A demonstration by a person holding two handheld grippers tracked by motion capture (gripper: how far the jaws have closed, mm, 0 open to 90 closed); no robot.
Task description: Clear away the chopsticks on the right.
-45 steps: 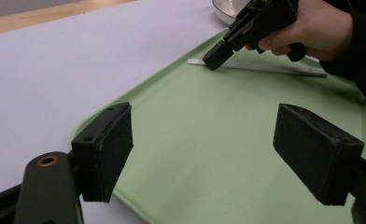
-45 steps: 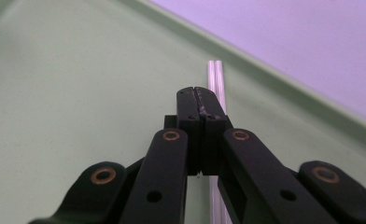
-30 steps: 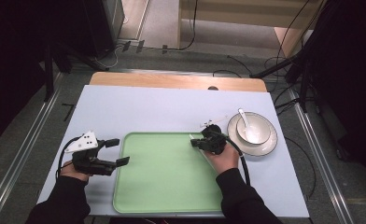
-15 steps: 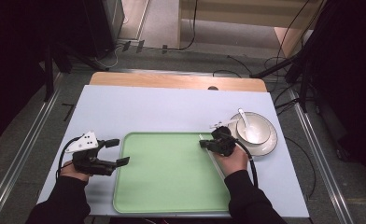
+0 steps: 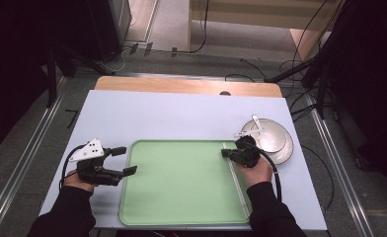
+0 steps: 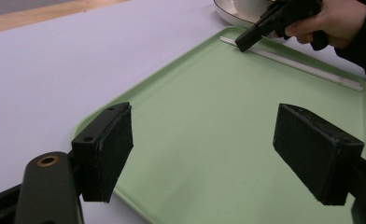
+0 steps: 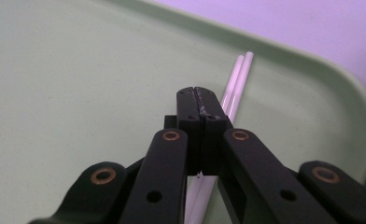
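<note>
Right gripper [image 5: 226, 153] shut, empty, above chopsticks [image 5: 238, 182] at tray's [image 5: 181, 197] right edge; left gripper [image 5: 127, 160] wide open, empty.

The tray [image 5: 181, 187] is smooth, matt pale-green plastic; the chopsticks [image 7: 235, 88] lying in it are smooth, white and faintly glossy. The bowl [image 5: 273, 136] and plate [image 5: 286, 152] look like glazed ceramic. The counter [image 5: 172, 116] has a matt pale surface with a wooden far edge.

left gripper [image 5: 125, 161]: jaws wide apart | right gripper [image 5: 224, 153]: jaws pressed together, empty
</note>
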